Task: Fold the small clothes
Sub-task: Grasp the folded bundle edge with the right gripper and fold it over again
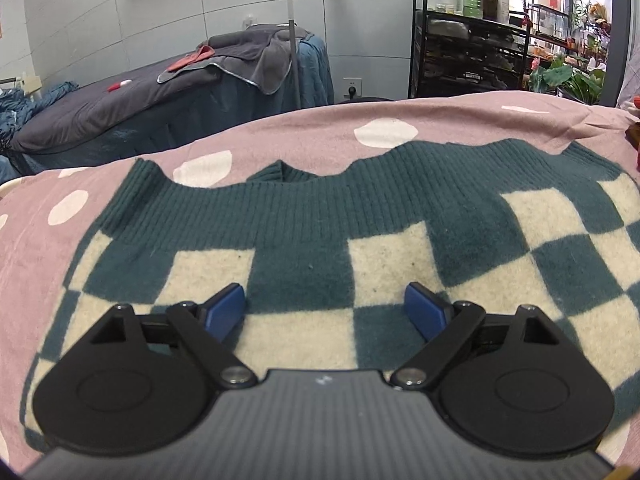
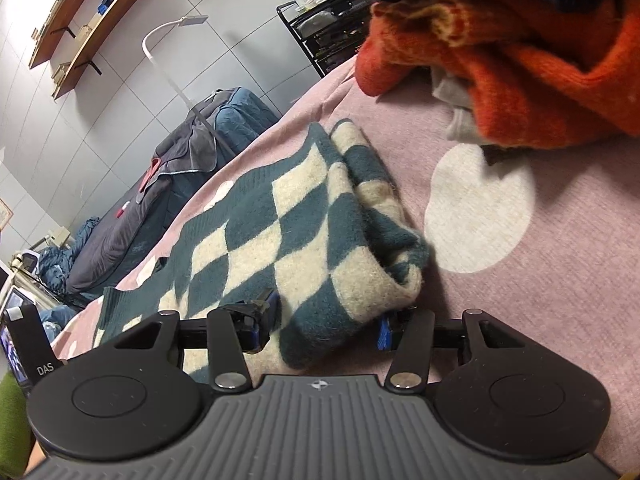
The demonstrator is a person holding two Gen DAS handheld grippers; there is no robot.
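A teal and cream checked sweater (image 1: 320,248) lies spread on the pink dotted bedsheet (image 1: 280,132), its ribbed teal hem at the far side. My left gripper (image 1: 325,304) is open just above the sweater's checks, with nothing between its blue pads (image 1: 224,308). In the right wrist view the sweater (image 2: 304,216) has a folded, doubled edge at its near right side. My right gripper (image 2: 326,320) has its jaws on either side of that folded edge, and the cloth fills the gap between them.
A pile of orange and dark clothes (image 2: 520,48) lies on the sheet (image 2: 560,280) to the right of the sweater. A grey massage bed (image 1: 160,92) and a black shelf rack with bottles (image 1: 468,52) stand beyond the bed. A phone on a stand (image 2: 20,344) is at left.
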